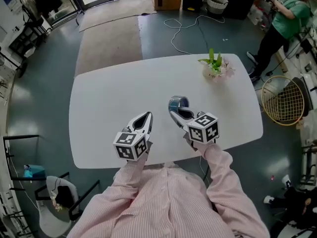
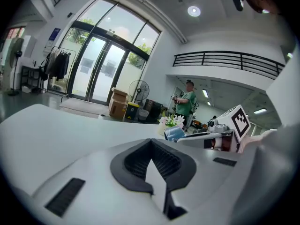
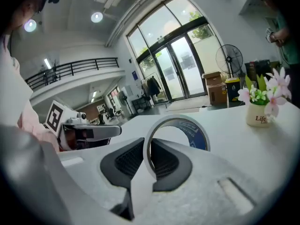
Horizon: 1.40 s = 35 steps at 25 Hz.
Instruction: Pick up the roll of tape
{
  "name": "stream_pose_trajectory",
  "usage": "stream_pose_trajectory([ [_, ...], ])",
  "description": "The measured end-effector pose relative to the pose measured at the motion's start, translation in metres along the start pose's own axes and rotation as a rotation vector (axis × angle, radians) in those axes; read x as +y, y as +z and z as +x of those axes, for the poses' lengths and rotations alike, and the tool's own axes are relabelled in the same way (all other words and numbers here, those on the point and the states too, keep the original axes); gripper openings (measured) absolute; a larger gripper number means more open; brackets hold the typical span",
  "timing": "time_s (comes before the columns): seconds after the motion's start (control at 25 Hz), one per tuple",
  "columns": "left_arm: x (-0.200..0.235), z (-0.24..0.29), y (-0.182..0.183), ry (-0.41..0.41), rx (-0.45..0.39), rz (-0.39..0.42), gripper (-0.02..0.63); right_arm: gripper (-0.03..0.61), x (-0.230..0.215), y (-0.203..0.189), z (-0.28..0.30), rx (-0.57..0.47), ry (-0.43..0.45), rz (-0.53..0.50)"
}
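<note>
The roll of tape (image 1: 178, 103) is a thin ring with a blue inner face, and it stands upright in the grip of my right gripper (image 1: 175, 114) over the white table (image 1: 109, 98). In the right gripper view the roll of tape (image 3: 197, 131) rises out of the right gripper (image 3: 149, 148), whose ridged pads press on the ring's wall from both sides. My left gripper (image 1: 147, 116) hovers a little to the left, shut and holding nothing. In the left gripper view the left gripper (image 2: 151, 149) has its pads together, and the roll of tape (image 2: 174, 134) shows at the right.
A small pot of flowers (image 1: 214, 68) stands near the table's far right edge. A person in green (image 1: 285, 19) stands beyond the table at the right, near a round wire basket (image 1: 283, 100). A cable (image 1: 188, 26) lies on the floor behind, and a chair (image 1: 59, 192) is at the near left.
</note>
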<state>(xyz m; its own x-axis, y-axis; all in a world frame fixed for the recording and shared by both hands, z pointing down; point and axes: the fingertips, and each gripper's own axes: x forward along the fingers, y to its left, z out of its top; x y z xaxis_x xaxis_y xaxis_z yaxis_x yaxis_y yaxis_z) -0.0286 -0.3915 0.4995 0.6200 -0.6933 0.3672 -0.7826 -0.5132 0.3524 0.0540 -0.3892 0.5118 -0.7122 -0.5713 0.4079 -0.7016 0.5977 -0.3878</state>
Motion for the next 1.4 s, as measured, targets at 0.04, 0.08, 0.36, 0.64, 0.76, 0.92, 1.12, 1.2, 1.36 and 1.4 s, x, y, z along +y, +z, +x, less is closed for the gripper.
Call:
stream_pose_trajectory([
  [0.04,-0.003,-0.002,0.006,-0.006,-0.014,0.018,0.000,0.048,0.002,0.006,-0.005,-0.041,0.004,0.019],
  [0.08,-0.005,-0.005,0.012,-0.010,-0.029,0.033,0.000,0.048,0.005,0.012,-0.011,-0.081,0.007,0.036],
  [0.36,-0.017,-0.022,0.046,-0.019,-0.095,0.118,0.000,0.048,0.017,0.050,-0.047,-0.292,0.014,0.122],
  [0.64,-0.028,-0.035,0.075,-0.028,-0.175,0.150,0.000,0.048,0.019,0.081,-0.078,-0.445,-0.004,0.157],
  [0.76,-0.032,-0.044,0.090,-0.025,-0.212,0.164,0.000,0.048,0.023,0.089,-0.088,-0.475,-0.036,0.128],
  [0.92,-0.034,-0.052,0.104,-0.021,-0.252,0.179,0.000,0.048,0.027,0.097,-0.097,-0.507,-0.076,0.079],
  [1.12,-0.036,-0.057,0.110,-0.020,-0.277,0.194,0.000,0.048,0.029,0.102,-0.105,-0.534,-0.102,0.045],
  [1.2,-0.038,-0.059,0.113,-0.020,-0.281,0.198,0.000,0.048,0.031,0.105,-0.109,-0.542,-0.110,0.037],
  [1.36,-0.039,-0.061,0.113,-0.014,-0.287,0.199,0.000,0.048,0.030,0.107,-0.114,-0.550,-0.129,0.021],
  [1.4,-0.039,-0.061,0.112,-0.012,-0.289,0.198,0.000,0.048,0.029,0.106,-0.114,-0.550,-0.133,0.018],
])
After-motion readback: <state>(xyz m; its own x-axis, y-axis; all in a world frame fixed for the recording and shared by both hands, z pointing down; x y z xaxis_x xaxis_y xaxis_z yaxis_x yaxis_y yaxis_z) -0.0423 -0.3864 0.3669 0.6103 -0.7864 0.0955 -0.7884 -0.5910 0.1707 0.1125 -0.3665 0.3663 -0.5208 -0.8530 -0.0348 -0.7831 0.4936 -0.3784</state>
